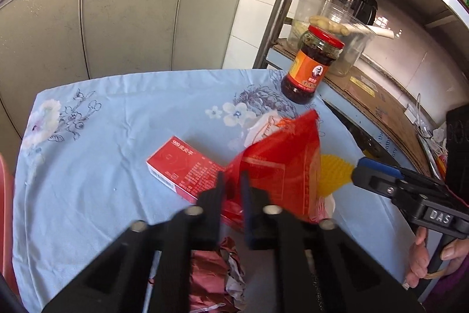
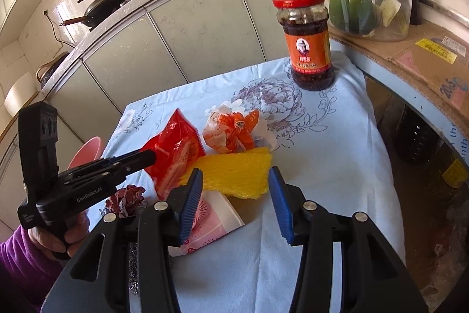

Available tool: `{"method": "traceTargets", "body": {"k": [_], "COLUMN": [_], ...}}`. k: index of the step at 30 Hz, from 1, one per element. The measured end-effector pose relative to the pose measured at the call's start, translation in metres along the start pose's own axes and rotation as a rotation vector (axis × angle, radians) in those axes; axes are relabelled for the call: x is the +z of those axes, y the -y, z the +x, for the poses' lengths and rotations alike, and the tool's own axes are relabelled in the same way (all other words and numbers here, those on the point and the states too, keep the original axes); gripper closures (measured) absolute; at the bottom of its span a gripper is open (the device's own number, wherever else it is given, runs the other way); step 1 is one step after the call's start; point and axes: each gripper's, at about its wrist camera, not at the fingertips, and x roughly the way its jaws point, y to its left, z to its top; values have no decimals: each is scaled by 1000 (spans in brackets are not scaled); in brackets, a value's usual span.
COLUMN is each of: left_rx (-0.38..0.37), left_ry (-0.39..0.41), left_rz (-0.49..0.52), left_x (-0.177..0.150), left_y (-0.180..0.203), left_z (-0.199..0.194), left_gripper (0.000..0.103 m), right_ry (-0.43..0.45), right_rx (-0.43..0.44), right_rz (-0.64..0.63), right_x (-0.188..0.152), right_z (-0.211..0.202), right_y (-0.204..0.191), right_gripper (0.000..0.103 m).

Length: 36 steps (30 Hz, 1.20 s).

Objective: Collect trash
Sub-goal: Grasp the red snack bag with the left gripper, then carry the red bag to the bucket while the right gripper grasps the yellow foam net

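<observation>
My left gripper [image 1: 233,181] is shut on a red plastic snack bag [image 1: 281,163] and holds it up off the table; the bag also shows in the right wrist view [image 2: 173,148]. My right gripper [image 2: 236,181] is open, its blue pads either side of a yellow foam net [image 2: 234,175], which lies over a paper cup [image 2: 211,222]. A crumpled orange-and-white wrapper [image 2: 234,131] lies behind the net. A crumpled dark red wrapper [image 1: 214,272] lies below my left gripper. A red box [image 1: 181,166] lies flat on the cloth.
A chili sauce jar [image 2: 307,40] with a red lid stands at the far right corner of the blue floral tablecloth [image 2: 322,154]. A metal shelf [image 2: 416,60] with a clear tub of vegetables is to the right. Grey cabinets [image 1: 117,16] stand behind.
</observation>
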Motion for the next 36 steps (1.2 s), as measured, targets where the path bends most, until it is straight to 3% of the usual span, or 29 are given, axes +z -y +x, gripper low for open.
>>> {"method": "traceTargets", "body": {"k": [12,22,23,24,25,27,36], "left_rx": [21,42,41,41,43,45,79], "left_ry": [141,187,189,192,195,201,252], "left_rz": [0,-37,-38,-38,-38,-39,-58], "left_x": [-1,-9,-9,-10,-11,-12,-15], "left_y": [4,-6,-6,-6,-6,-7,-15], "left_z": [-48,-78,-80,-82,-83,-86,-107], "left_gripper": [102,102,102,102,102,102,102], "right_ry": [-37,-81,-79,-80,-82,-78,55], "right_rx": [-42,-7,0,7,3,-23,-83], "right_rz": [35,105,108,100,88,65,-39], "right_x": [-3,-3,-3,-3,-3,-2,5], "right_z": [21,41,41,41,42,41,-8], "right_y": [9,19,19,17,14,9,-18], "right_gripper": [56,56,59,73,79,87,88]}}
